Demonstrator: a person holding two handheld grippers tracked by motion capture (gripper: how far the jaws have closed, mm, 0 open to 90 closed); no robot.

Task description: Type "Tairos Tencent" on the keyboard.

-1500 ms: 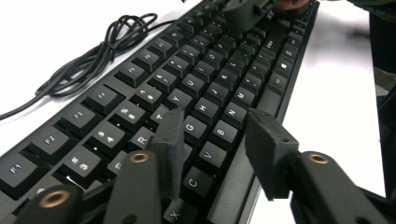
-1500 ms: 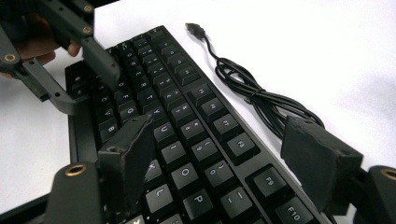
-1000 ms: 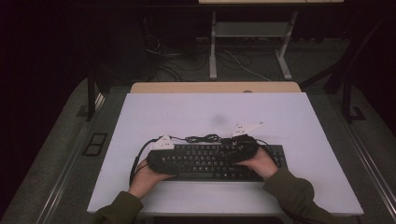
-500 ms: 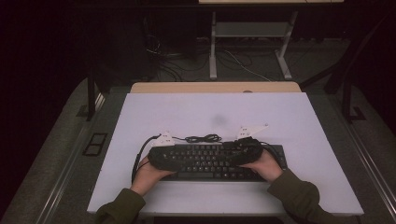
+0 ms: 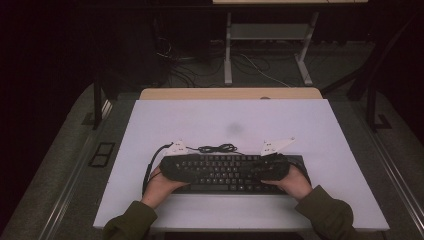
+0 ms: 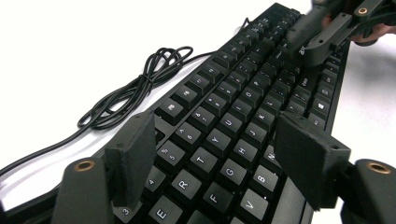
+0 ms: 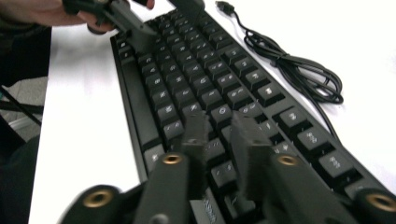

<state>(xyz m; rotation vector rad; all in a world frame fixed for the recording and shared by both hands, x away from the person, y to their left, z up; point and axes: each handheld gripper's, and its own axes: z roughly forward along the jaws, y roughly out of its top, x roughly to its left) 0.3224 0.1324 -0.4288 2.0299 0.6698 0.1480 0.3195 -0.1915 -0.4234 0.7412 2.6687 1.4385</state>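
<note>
Both grippers over keyboard (image 5: pixel 225 172), right gripper (image 7: pixel 219 135) newly narrowed

Black keyboard (image 5: pixel 225 172) flat on the white table, its cable (image 6: pixel 135 88) coiled just beside the far edge.

In the left gripper view its letter rows run between and beyond the two wide-apart jaws, keys facing up; in the right gripper view the keys lie directly under the two close-set jaws, with the cable bundle off to their right.

Black keyboard (image 5: pixel 225 172) on white table (image 5: pixel 310 125)
</note>
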